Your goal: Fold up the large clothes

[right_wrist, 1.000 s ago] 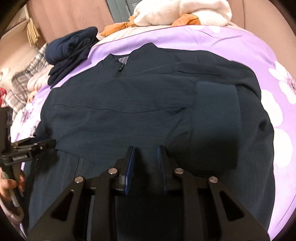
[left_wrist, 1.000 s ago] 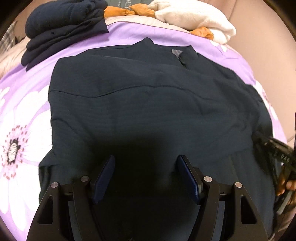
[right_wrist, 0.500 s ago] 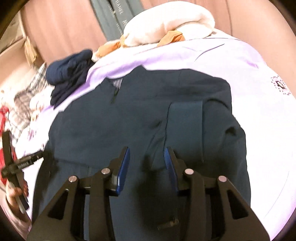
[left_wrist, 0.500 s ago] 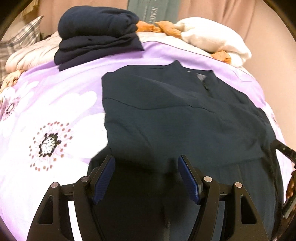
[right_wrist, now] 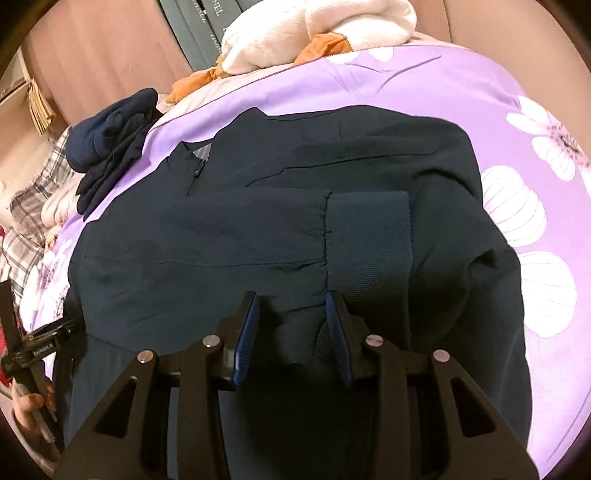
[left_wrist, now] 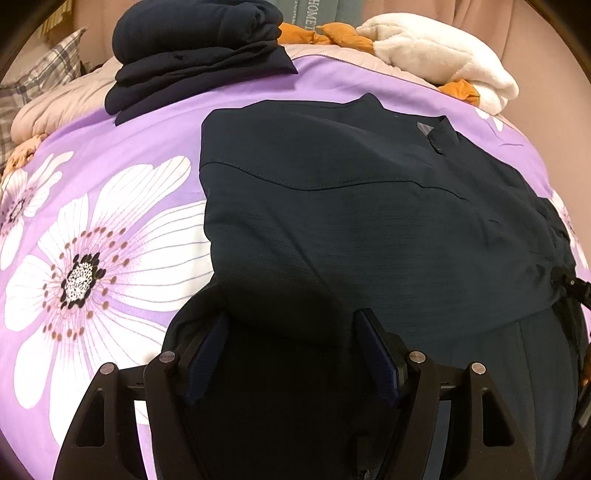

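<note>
So we've got the dark navy jacket point(left_wrist: 369, 221) spread flat over the purple flowered bedspread point(left_wrist: 110, 206), collar and zipper pointing toward the far end of the bed. One sleeve is folded across the jacket's chest, with its ribbed cuff point(right_wrist: 369, 240) lying on the front panel. Our left gripper point(left_wrist: 290, 347) hangs over the jacket's near left corner with its fingers spread wide; dark cloth sits between them, but we can't see the pads pressing on it. Our right gripper point(right_wrist: 291, 325) is over the jacket's lower middle, just below the cuff, its jaws apart with a fold of fabric bunched between them, not squeezed as far as we can tell. Past the jacket's collar, a stack of folded navy clothes point(left_wrist: 195, 51) sits to the left and a white fluffy blanket point(left_wrist: 436, 59) to the right, with some orange fabric point(left_wrist: 332, 35) between them.
</note>
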`<control>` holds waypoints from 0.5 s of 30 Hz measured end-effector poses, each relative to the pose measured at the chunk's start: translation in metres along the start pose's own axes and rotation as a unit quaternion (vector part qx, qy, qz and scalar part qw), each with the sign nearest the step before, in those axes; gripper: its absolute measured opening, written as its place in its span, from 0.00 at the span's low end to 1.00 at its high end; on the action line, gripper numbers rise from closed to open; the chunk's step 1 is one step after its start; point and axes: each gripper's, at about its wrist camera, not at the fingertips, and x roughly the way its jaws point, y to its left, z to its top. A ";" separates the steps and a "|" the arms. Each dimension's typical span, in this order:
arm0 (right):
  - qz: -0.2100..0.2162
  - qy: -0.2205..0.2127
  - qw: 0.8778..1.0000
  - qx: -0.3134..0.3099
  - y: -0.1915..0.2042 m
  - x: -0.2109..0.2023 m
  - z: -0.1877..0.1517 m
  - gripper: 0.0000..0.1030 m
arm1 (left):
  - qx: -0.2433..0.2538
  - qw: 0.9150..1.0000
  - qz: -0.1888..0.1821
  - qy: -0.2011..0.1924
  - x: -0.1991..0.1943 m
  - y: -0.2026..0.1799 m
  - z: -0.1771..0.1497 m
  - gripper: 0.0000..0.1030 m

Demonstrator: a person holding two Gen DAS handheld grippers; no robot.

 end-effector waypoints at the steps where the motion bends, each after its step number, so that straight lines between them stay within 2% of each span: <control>1: 0.002 0.001 1.000 0.001 -0.001 0.000 -0.001 0.36 | -0.001 1.000 0.001 0.000 -0.001 0.000 0.000 0.69; 5: -0.002 0.004 1.000 0.008 0.000 -0.010 -0.001 0.36 | -0.008 1.000 0.009 0.002 -0.007 0.000 -0.002 0.69; 7: -0.002 -0.001 1.000 0.007 0.002 -0.019 -0.002 0.41 | -0.005 1.000 0.014 0.003 -0.014 -0.001 -0.005 0.69; 9: 0.003 -0.007 1.000 0.002 0.005 -0.030 -0.005 0.51 | 0.003 1.000 0.019 -0.001 -0.025 -0.004 -0.012 0.69; 10: 0.005 -0.010 1.000 0.001 0.006 -0.037 -0.008 0.53 | 0.009 1.000 0.021 -0.005 -0.032 -0.007 -0.015 0.69; 12: 0.011 -0.014 1.000 -0.001 0.008 -0.048 -0.014 0.55 | 0.021 0.999 0.025 -0.009 -0.042 -0.012 -0.021 0.72; 13: 0.017 -0.014 1.000 -0.001 0.009 -0.053 -0.018 0.57 | 0.026 0.999 0.028 -0.012 -0.048 -0.015 -0.024 0.78; 15: 0.024 -0.008 1.000 -0.003 0.012 -0.060 -0.027 0.64 | 0.034 0.999 0.029 -0.018 -0.058 -0.020 -0.030 0.85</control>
